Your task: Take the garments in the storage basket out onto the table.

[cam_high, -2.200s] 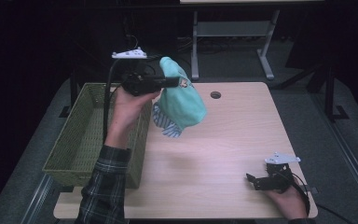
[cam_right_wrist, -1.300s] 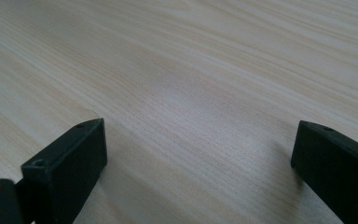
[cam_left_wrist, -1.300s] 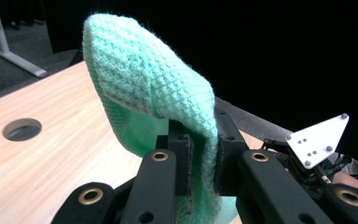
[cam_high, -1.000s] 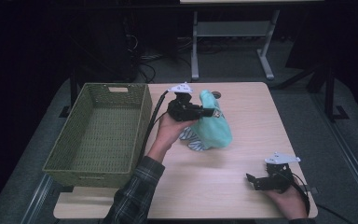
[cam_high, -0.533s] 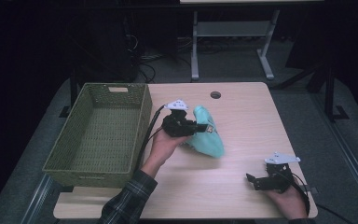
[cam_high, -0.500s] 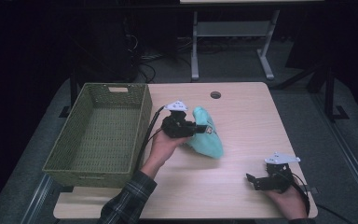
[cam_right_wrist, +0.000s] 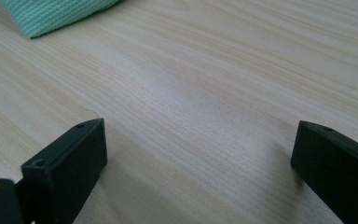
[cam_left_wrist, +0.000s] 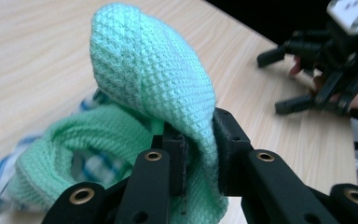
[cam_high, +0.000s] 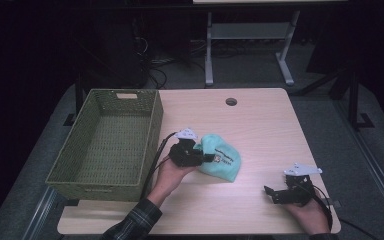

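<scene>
Mint-green knit hat [cam_high: 222, 161] is lying near the centre of the surface [cam_high: 260, 125], just right of the basket [cam_high: 107, 145]. Left claw [cam_left_wrist: 198, 149], at the hat's 9 o'clock, is pinching a fold of the knit, its jaws having just been easing apart. Right claw [cam_high: 275, 194] is resting at the hat's 4 o'clock, gaping wide, gripping nothing.

The small label on the knit hat [cam_high: 222, 161] is too blurred to read.

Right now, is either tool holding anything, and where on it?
The left tool pinches a fold of the green knit hat near its rim, the hat resting on the table. The right tool is open, holding nothing.
</scene>
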Demonstrator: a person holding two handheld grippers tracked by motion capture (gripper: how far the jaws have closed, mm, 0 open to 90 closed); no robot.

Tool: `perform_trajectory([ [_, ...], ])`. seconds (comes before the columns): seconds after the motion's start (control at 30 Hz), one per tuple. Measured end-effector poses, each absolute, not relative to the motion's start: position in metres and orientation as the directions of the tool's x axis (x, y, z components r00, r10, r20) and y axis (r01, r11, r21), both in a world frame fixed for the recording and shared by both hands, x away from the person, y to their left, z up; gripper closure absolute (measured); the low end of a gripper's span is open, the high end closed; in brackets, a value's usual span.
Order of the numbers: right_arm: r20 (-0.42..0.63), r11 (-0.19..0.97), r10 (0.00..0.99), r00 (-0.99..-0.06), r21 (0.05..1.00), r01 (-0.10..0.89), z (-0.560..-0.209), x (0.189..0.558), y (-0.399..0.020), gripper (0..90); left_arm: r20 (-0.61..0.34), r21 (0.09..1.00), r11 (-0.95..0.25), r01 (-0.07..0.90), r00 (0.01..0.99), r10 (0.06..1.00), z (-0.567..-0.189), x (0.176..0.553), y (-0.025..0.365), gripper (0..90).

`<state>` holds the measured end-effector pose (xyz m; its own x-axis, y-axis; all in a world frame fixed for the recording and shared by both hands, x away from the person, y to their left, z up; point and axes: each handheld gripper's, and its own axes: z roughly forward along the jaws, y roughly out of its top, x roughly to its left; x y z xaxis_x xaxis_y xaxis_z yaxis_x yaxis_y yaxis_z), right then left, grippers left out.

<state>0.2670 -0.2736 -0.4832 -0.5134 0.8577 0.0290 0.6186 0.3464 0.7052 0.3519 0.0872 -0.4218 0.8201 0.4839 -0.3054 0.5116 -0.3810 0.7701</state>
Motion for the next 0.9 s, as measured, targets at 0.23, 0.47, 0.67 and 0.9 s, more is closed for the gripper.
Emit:
perform_trajectory([
  [0.23, 0.026, 0.355, 0.853, -0.521, 0.703, 0.617, -0.482, 0.267, -0.274, 4.7, -0.309, 0.733, -0.412, 0.541, 0.805, 0.507, -0.436, 0.340, 0.094, 71.9],
  [0.47, 0.029, 0.356, 0.850, -0.526, 0.705, 0.614, -0.479, 0.267, -0.274, 5.9, -0.295, 0.696, -0.439, 0.568, 0.784, 0.547, -0.447, 0.333, 0.100, 60.6],
  [0.67, 0.036, 0.357, 0.843, -0.537, 0.709, 0.608, -0.476, 0.268, -0.273, 6.3, -0.225, 0.680, -0.468, 0.564, 0.769, 0.598, -0.451, 0.326, 0.105, 31.3],
  [0.9, 0.051, 0.357, 0.827, -0.560, 0.722, 0.593, -0.472, 0.270, -0.270, 7.8, -0.189, 0.677, -0.483, 0.556, 0.765, 0.615, -0.448, 0.316, 0.110, 19.2],
])
